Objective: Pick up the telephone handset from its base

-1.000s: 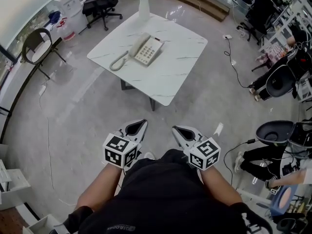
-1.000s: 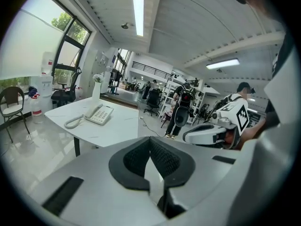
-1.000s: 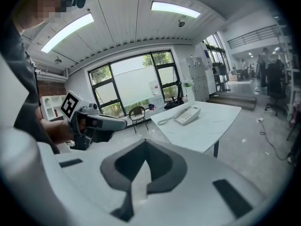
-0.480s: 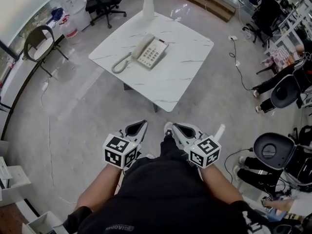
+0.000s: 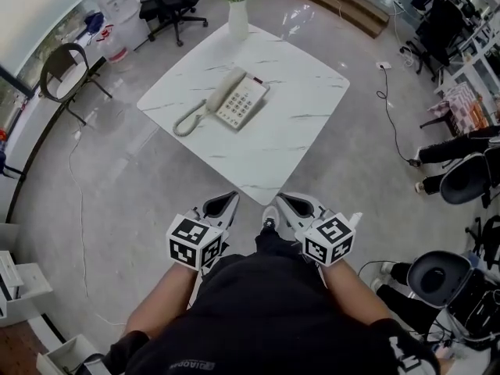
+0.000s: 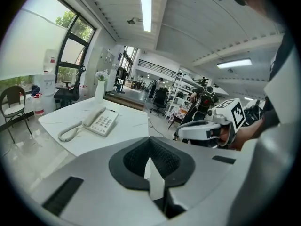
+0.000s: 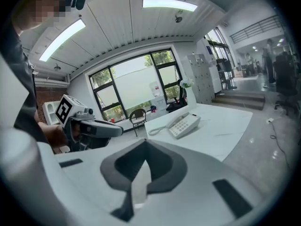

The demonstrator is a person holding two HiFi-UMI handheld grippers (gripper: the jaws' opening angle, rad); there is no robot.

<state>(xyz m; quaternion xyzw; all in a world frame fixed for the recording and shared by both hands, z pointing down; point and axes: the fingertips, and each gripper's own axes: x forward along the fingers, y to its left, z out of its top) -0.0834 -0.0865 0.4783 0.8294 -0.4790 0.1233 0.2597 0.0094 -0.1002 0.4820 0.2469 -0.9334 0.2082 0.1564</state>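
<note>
The telephone handset [image 5: 222, 87] lies on its base [image 5: 244, 102] on the worktop [image 5: 301, 92], well ahead, its long side pointing away. The left tongs [image 5: 221, 204] and right tongs [image 5: 291, 204] are closed and empty. The left is maybe nearer.

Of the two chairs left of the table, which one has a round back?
The chair at the head view's left edge, on thin legs. The other, a black office chair near the vase, has a star base.
</note>
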